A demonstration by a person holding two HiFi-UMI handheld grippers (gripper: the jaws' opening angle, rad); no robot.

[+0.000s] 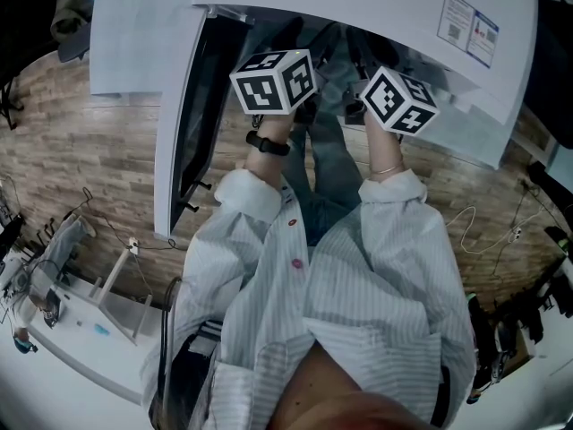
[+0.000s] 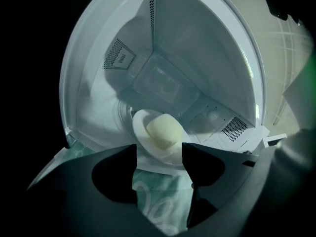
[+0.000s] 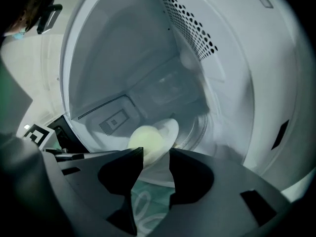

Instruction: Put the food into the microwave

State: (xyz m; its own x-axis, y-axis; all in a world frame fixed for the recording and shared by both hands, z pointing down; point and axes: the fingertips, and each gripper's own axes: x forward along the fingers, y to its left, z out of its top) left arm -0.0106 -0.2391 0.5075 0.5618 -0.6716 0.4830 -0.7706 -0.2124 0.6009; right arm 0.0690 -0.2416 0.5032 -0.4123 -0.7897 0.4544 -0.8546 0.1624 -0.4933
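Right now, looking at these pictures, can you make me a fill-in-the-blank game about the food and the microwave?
The pale food sits on a white ____.
The plate rests inside the ____.
Its door stands ____.
Missing words: plate, microwave, open.

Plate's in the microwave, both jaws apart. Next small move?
Probably draw the left gripper and right gripper straight back out: both stand open at the rim of the plate, which rests with the food inside the microwave.
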